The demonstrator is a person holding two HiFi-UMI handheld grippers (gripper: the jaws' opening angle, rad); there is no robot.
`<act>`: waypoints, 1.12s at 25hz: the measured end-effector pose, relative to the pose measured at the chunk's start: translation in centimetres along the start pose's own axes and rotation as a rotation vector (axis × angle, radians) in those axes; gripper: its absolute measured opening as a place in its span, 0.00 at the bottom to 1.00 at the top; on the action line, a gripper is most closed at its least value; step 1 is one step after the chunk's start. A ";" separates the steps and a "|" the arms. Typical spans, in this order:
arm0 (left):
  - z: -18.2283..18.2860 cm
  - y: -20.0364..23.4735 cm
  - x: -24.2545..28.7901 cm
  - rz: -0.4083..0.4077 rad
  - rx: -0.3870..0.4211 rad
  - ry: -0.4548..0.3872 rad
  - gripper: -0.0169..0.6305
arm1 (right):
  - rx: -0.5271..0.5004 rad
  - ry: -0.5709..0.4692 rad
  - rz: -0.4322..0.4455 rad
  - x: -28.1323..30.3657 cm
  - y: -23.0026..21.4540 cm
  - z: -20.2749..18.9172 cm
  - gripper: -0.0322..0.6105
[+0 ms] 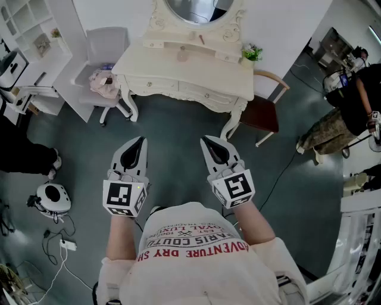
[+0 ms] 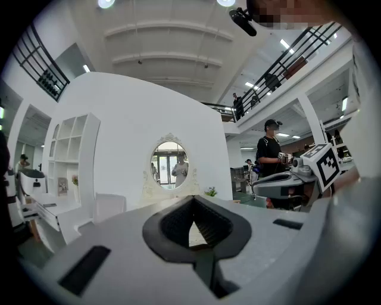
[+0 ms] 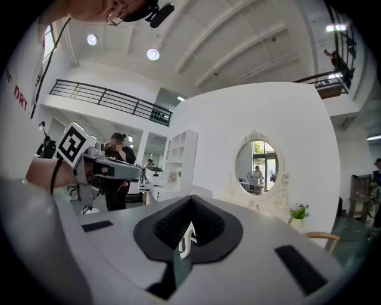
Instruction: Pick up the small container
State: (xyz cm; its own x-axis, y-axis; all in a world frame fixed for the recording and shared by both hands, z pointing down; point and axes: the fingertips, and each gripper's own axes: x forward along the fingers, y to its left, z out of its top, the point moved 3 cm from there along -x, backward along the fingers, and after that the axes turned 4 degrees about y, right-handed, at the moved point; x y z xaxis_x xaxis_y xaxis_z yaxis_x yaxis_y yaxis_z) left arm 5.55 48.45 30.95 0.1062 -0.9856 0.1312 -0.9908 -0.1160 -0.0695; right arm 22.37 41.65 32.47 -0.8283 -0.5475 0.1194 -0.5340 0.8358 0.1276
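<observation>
A small pale container [image 1: 183,54] seems to stand on the white dressing table [image 1: 178,74], below its oval mirror [image 1: 196,9]; it is too small to make out well. My left gripper [image 1: 141,141] and right gripper [image 1: 206,140] hover side by side over the floor, short of the table's front edge, both pointing at it. Both are shut with nothing in them. In the left gripper view the left gripper [image 2: 191,202] has its jaws together, and the table and mirror [image 2: 169,164] lie far ahead. The right gripper view shows the right gripper [image 3: 191,199] shut the same way.
A wooden-seat chair [image 1: 262,113] stands at the table's right corner. A grey chair with a pink cloth [image 1: 102,82] is at its left, beside white shelves [image 1: 30,30]. A potted plant [image 1: 252,52] sits on the table. A person [image 1: 351,113] stands far right. Cables and a white device [image 1: 52,198] lie on the floor.
</observation>
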 end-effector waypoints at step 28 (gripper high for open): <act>-3.5 7.1 12.6 -0.029 -0.069 0.074 0.04 | 0.029 0.088 -0.011 12.0 -6.3 -3.9 0.05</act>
State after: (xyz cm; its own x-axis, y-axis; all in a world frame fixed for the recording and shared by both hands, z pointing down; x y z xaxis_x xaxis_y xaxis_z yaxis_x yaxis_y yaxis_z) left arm -0.41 35.67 35.57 0.1310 -0.9700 0.2049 -0.9911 -0.1331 0.0032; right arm 16.43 29.60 36.93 -0.8051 -0.5569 0.2042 -0.5486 0.8300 0.1006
